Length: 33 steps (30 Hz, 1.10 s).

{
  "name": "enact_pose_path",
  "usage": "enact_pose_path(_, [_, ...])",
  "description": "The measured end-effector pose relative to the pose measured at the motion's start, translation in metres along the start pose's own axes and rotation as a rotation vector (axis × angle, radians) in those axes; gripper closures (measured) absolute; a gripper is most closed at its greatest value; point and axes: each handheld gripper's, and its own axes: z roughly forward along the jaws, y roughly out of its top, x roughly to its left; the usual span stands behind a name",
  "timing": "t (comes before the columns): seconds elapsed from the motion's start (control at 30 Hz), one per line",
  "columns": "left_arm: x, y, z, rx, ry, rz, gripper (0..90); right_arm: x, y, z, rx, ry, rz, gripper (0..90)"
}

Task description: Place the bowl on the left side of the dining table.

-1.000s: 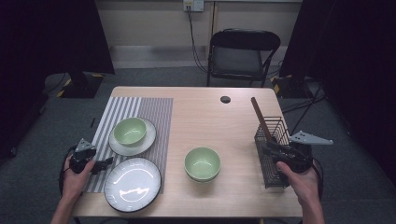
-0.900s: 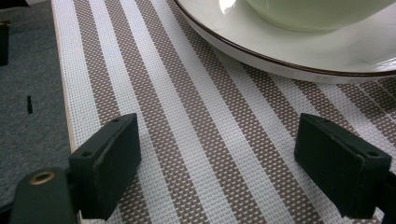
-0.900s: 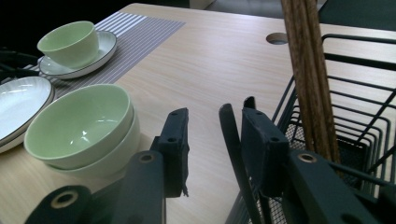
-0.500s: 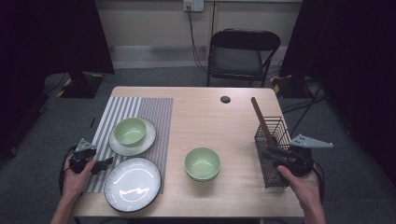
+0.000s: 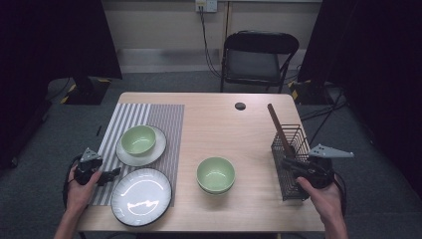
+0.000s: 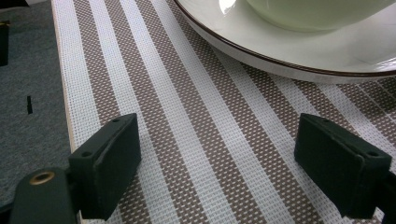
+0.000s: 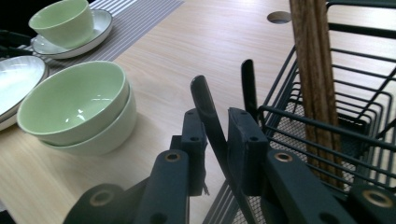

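Cutlery extraction is the step in hand: the right hand-held gripper (image 7: 217, 154) has just been closing, and its pads now pinch a dark utensil handle (image 7: 205, 109) standing in the wire caddy (image 5: 292, 164) at the tabletop's (image 5: 224, 124) right edge. A straight upward lift, clear of the wooden chopsticks (image 7: 312, 60) and the other dark handle (image 7: 249, 88), looks wisest. The left hand-held gripper (image 6: 219, 172) rests wide open and empty over the striped placemat (image 6: 187, 121).

From above the person's side, the high view looks forward and down over the whole table (image 5: 219, 119), while both gripper views sit low and close, sharing with it the striped placemat (image 6: 196, 140) and green bowls (image 7: 74, 100).
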Motion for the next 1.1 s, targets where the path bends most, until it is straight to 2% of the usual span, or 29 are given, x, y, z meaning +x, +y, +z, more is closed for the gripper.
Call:
enact_pose_path(0.27, [0.000, 0.000, 0.001, 0.003, -0.007, 0.005, 12.3, -0.003, 0.003, -0.001, -0.040, 0.003, 0.012, 84.9])
enact_pose_path(0.77, [0.001, 0.000, 0.002, -0.003, -0.008, 0.012, 10.2, -0.006, 0.011, -0.004, -0.068, -0.020, 0.016, 87.5])
enact_pose_path(1.1, [0.001, 0.000, 0.002, -0.003, -0.008, 0.012, 10.1, -0.007, 0.020, -0.010, -0.111, -0.032, 0.015, 89.3])
